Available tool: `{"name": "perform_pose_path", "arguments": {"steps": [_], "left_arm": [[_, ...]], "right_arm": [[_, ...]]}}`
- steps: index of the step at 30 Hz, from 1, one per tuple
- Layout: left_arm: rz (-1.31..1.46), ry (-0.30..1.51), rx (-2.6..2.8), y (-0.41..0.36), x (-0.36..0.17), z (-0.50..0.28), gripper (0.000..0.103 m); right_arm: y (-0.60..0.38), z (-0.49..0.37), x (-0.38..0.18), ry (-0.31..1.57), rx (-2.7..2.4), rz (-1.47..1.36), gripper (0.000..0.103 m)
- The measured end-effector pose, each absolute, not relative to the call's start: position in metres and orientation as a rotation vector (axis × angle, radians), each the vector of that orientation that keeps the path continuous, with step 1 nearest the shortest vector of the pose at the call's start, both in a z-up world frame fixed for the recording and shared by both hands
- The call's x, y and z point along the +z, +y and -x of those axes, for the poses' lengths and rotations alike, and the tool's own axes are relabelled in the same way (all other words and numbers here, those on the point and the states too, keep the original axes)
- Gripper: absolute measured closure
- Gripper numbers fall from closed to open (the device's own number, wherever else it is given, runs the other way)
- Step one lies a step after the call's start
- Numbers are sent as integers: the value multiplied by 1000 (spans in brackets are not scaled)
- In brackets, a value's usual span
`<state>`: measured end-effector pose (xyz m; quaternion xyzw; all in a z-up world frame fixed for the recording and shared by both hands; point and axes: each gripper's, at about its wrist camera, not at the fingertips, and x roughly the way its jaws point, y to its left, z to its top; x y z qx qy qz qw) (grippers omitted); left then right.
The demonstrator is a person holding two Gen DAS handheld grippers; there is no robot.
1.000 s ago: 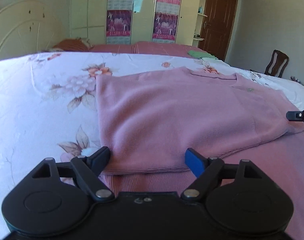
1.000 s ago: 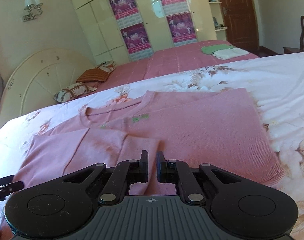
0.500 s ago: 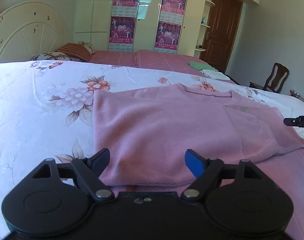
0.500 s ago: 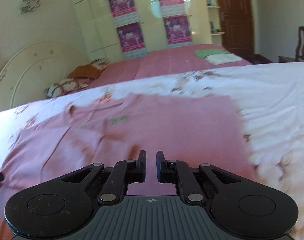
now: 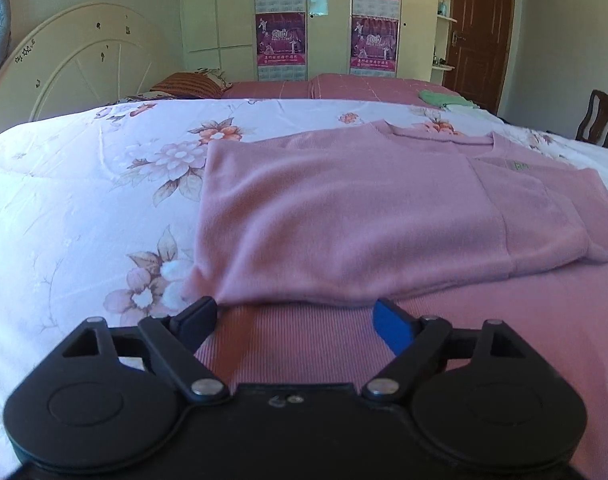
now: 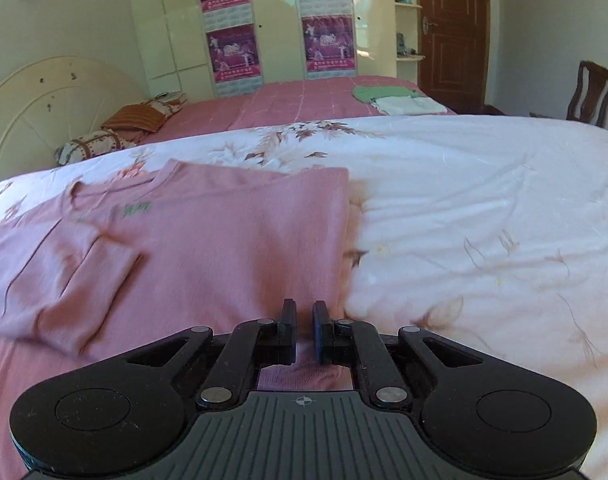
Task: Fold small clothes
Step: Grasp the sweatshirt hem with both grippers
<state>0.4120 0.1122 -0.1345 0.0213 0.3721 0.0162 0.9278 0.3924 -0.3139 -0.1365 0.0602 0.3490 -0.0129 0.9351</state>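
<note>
I have one pink sweater (image 5: 344,216) spread flat on the floral quilt (image 5: 84,208), with one sleeve (image 6: 60,280) folded across the body so the sides come in to a narrow rectangle. My left gripper (image 5: 296,316) hovers at the near hem with its jaws wide apart and nothing between them, lined up, I judge, to take the bottom edge for the next fold. My right gripper (image 6: 304,328) sits low at the sweater's right side, its jaws nearly together with a narrow gap; whether any cloth is pinched there I cannot tell. Two grippers, one garment on this quilt. On the far pink bed (image 6: 296,100) lie two folded pieces (image 6: 400,100), one green and one white, probably set aside as finished.
</note>
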Motion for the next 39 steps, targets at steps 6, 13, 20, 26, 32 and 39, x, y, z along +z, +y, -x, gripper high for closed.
{"name": "perform_pose_path", "arguments": {"steps": [6,13,20,26,32,39], "left_arm": [[-143,769,82,97,-121,-377,17],[-119,762,79,82,-108,-336,17],[-69,764,43,99,-99,-274,17],[195,867,-52,158,-110,-198,33],[590,894,-221,220,-122,-161,33],[667,914,-378,217,-134,-189,15]], "right_arm": [[-314,-372,-113,645,22,-151,75],[-314,-319,-83,641,87,-187,53],[-312,-232,-86,728,37,-295,53],[-316,-156,-93,807,32,-517,53],[-329,-105,-116,864,29,-746,53],[-324,-100,-129,865,107,-868,54]]}}
